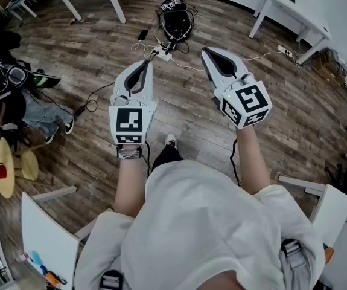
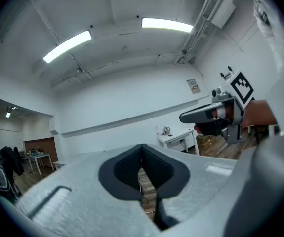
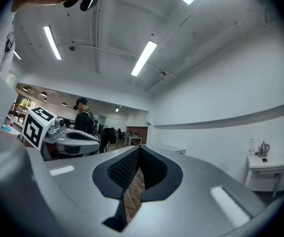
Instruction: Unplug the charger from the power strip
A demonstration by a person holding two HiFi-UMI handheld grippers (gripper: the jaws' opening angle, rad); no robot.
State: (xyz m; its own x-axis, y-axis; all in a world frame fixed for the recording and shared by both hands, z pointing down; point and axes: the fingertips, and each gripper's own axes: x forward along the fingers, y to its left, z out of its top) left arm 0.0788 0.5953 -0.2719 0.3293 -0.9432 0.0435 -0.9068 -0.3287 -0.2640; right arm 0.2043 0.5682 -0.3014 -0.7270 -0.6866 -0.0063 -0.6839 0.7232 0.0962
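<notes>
In the head view a white power strip (image 1: 163,54) lies on the wooden floor far ahead, with white plugs and cables on it; I cannot tell the charger apart from here. Just behind it sits a black bag (image 1: 176,18). My left gripper (image 1: 144,65) and right gripper (image 1: 208,54) are both held level at chest height, side by side, well above the strip. Both are shut with nothing between the jaws. The left gripper view shows its dark pads (image 2: 154,167) meeting and the right gripper (image 2: 216,115) beside it. In the right gripper view the pads (image 3: 122,169) meet too.
A dark phone (image 1: 143,35) and a black cable (image 1: 92,104) lie on the floor. White tables (image 1: 294,11) stand at the back, a second strip (image 1: 285,51) near one. A seated person (image 1: 34,113) is at the left; another person (image 3: 85,120) stands far off.
</notes>
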